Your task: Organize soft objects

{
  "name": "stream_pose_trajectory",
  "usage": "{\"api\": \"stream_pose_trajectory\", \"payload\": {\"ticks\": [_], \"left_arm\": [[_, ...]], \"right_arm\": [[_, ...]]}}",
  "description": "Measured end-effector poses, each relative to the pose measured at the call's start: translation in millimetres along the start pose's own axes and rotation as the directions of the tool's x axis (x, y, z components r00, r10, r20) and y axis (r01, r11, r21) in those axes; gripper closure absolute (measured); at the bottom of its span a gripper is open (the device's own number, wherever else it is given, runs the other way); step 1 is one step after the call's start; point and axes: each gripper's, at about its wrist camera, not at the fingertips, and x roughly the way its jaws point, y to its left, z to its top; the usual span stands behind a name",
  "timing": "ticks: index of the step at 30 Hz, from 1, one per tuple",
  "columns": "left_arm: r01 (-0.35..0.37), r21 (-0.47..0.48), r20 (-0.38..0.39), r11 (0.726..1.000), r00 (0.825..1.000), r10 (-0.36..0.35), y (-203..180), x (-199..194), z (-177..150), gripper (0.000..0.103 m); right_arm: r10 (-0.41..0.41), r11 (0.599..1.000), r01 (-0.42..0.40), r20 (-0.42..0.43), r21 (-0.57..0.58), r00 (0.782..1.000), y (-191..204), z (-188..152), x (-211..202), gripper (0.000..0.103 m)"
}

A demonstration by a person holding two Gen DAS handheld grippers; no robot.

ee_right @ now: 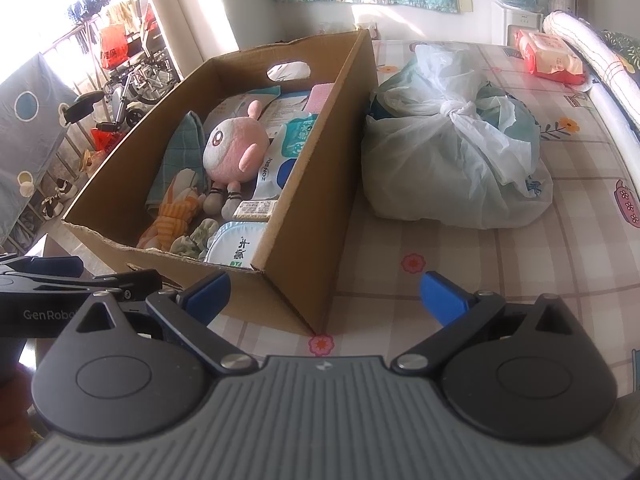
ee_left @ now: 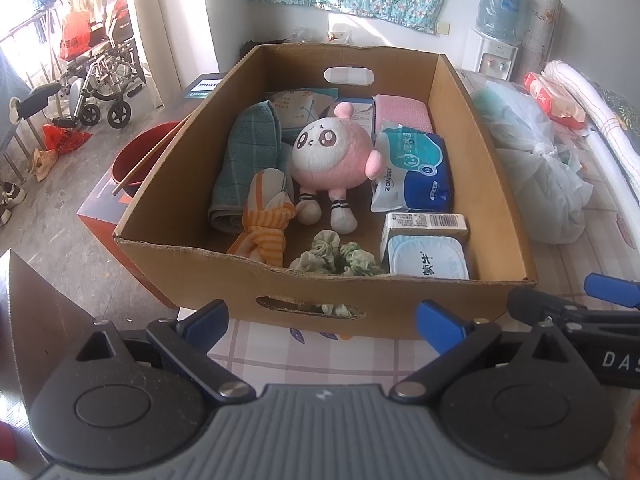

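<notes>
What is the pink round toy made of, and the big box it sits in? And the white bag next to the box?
The pink toy looks like soft plush fabric: fuzzy surface, stuffed round body. The box looks like plain brown cardboard, matte, with torn, ragged edges and cut-out handle holes. The white bag seems to be thin plastic: slightly see-through, crinkled, shiny, and knotted at the top.

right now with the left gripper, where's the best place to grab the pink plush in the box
Probably the pink plush is best taken by its round body, from straight above. It lies face up mid-box, wedged between the teal towel and the wipes pack, so a side approach looks blocked. The left gripper is open, outside the near wall. The thin striped legs would dangle.
</notes>
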Motion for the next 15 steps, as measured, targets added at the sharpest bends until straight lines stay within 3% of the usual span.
{"api": "stream_pose_trajectory", "payload": {"ticks": [15], "left_arm": [[0.001, 0.0, -0.001, 1.0, 1.0, -0.001, 0.1, 0.2, 0.3, 0.002]], "right_arm": [[0.003, 1.0, -0.003, -0.006, 0.004, 1.0, -0.4, -0.9, 1.3, 0.001]]}}
